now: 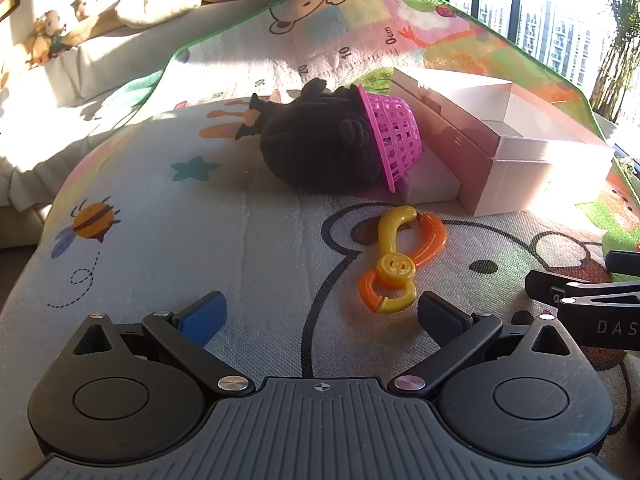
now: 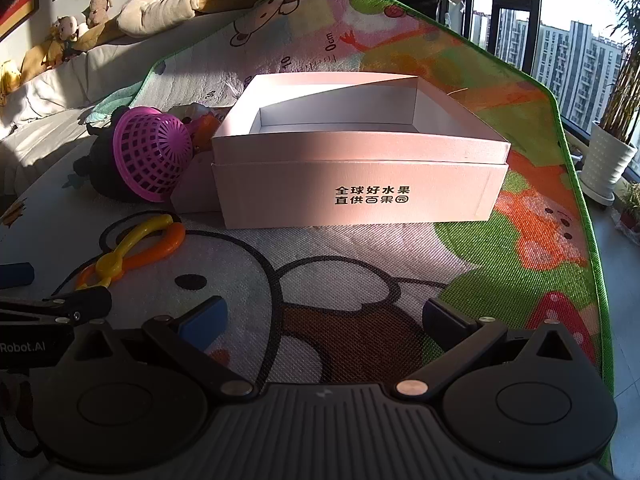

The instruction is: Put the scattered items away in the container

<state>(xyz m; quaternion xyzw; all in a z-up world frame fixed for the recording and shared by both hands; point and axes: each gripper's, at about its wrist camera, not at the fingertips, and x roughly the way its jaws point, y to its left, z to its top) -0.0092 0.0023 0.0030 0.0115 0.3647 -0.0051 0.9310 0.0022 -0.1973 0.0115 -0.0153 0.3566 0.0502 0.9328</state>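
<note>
Plush [image 1: 316, 144], black, lies leftmost on the mat [image 1: 160, 216], a pink basket [image 1: 394, 136] tipped on its side against it, mouth toward the plush; contents not visible. Tongs [image 1: 400, 260], yellow and orange, lie flat just ahead of the left gripper [image 1: 322, 314], jaws wide, holding nothing, likely first pick. Right gripper [image 2: 324, 316] likewise spread and empty, facing the box [image 2: 360, 196]. Box open on top; the visible interior is bare. Nothing tidied yet.
</note>
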